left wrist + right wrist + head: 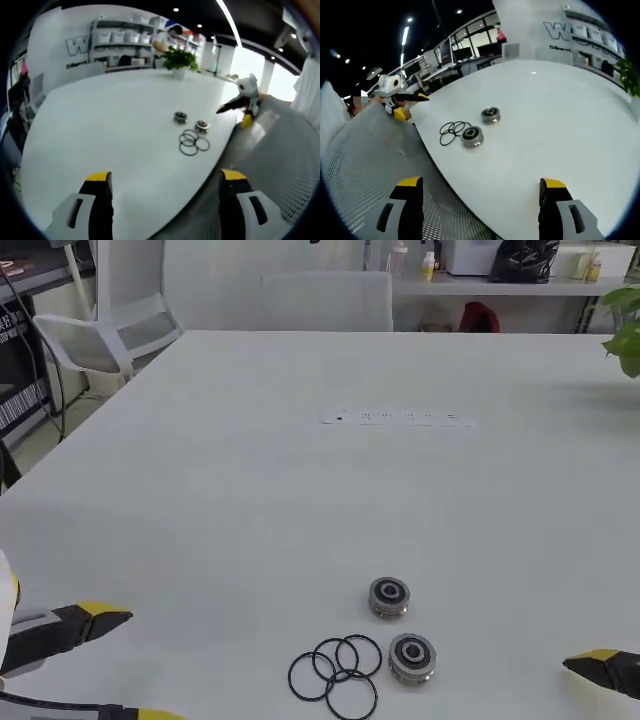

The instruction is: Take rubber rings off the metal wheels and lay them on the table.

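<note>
Two metal wheels (389, 597) (411, 657) stand on the white table (300, 490) near its front edge. Several black rubber rings (335, 672) lie overlapping just left of the nearer wheel. My left gripper (145, 665) hovers open at the bottom left, well left of the rings. At the bottom right edge is my right gripper (600, 668), apart from the wheels. In the left gripper view the jaws (165, 177) stand wide with nothing between them; wheels (180, 117) (201, 126) and rings (192, 141) lie ahead. The right gripper (481, 183) is open and empty too, facing wheels (490, 114) (471, 136) and rings (452, 131).
A flush socket strip (400, 418) sits in the table's middle. A white chair (100, 335) stands at the far left corner, a green plant (625, 330) at the far right. Shelving with bottles (500, 270) lies behind the table.
</note>
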`<state>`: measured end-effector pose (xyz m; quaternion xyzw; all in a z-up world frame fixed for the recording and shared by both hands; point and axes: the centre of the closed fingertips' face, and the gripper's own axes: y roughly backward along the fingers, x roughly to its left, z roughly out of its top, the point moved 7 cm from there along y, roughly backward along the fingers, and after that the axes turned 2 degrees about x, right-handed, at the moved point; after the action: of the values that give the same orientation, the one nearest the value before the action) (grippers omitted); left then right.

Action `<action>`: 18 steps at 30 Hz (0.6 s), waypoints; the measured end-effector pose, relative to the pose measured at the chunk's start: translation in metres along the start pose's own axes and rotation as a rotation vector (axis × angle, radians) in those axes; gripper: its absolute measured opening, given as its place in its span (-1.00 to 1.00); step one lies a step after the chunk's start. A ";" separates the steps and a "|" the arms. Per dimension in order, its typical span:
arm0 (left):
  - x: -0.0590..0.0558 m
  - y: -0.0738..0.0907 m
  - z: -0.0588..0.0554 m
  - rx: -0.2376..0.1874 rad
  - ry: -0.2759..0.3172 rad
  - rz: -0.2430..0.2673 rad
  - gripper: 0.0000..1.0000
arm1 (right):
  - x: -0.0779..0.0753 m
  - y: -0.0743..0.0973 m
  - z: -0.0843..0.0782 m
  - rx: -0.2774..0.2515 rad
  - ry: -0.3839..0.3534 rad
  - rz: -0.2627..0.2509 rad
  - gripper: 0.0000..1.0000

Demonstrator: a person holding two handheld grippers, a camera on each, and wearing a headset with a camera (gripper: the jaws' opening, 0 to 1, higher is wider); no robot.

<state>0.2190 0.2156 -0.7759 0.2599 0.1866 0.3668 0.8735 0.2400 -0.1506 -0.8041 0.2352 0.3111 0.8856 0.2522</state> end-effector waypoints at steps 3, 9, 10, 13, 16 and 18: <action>-0.001 0.000 0.000 0.016 -0.015 -0.004 0.78 | 0.000 0.001 0.000 0.001 -0.003 -0.012 0.90; -0.004 -0.001 -0.001 0.043 -0.055 -0.014 0.75 | 0.000 0.006 0.001 -0.005 -0.024 -0.023 0.83; -0.004 -0.001 -0.001 0.043 -0.055 -0.013 0.75 | 0.001 0.007 0.001 -0.007 -0.026 -0.024 0.82; -0.004 -0.001 0.000 0.041 -0.055 -0.014 0.74 | 0.001 0.009 0.001 -0.020 -0.037 -0.030 0.77; -0.005 0.000 0.000 0.042 -0.062 -0.011 0.72 | 0.001 0.009 0.000 -0.031 -0.062 -0.025 0.74; -0.005 0.000 0.000 0.044 -0.064 -0.006 0.71 | 0.002 0.010 0.001 -0.035 -0.065 -0.024 0.74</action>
<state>0.2158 0.2124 -0.7748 0.2900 0.1675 0.3516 0.8742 0.2361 -0.1555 -0.7966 0.2555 0.2898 0.8799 0.2767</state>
